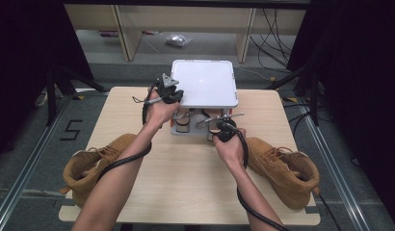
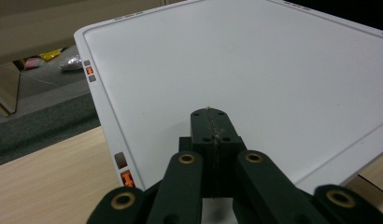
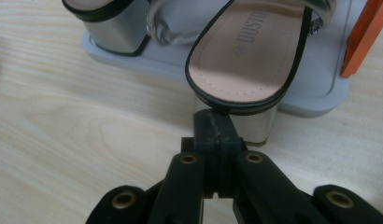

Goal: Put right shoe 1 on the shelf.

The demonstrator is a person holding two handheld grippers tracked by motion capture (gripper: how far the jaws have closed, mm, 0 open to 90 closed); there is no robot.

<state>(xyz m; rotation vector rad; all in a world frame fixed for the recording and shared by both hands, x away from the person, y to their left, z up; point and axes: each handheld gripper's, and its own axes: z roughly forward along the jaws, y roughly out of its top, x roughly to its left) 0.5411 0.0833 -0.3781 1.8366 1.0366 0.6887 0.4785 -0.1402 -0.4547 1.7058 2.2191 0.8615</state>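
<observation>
A white square lid (image 1: pixel 204 82) stands raised over a grey tray (image 1: pixel 193 130) that holds a pair of sandals (image 1: pixel 182 120). My left gripper (image 1: pixel 175 97) is shut with nothing in it, its closed tips (image 2: pixel 210 116) resting over the lid (image 2: pixel 255 70) near its near-left corner. My right gripper (image 1: pixel 217 128) is shut too and holds nothing. Its tips (image 3: pixel 212 122) sit right at the back of a sandal (image 3: pixel 248 51) with a tan insole, black rim and silver block heel. The second sandal's heel (image 3: pixel 117 25) stands to the left on the tray (image 3: pixel 311 100).
Two tan lace-up boots lie on the wooden table, one at the near left (image 1: pixel 94 163), one at the near right (image 1: pixel 282 166). An orange part (image 3: pixel 362 39) rises at the tray's right side. Floor, shelving legs and cables lie beyond the table's far edge.
</observation>
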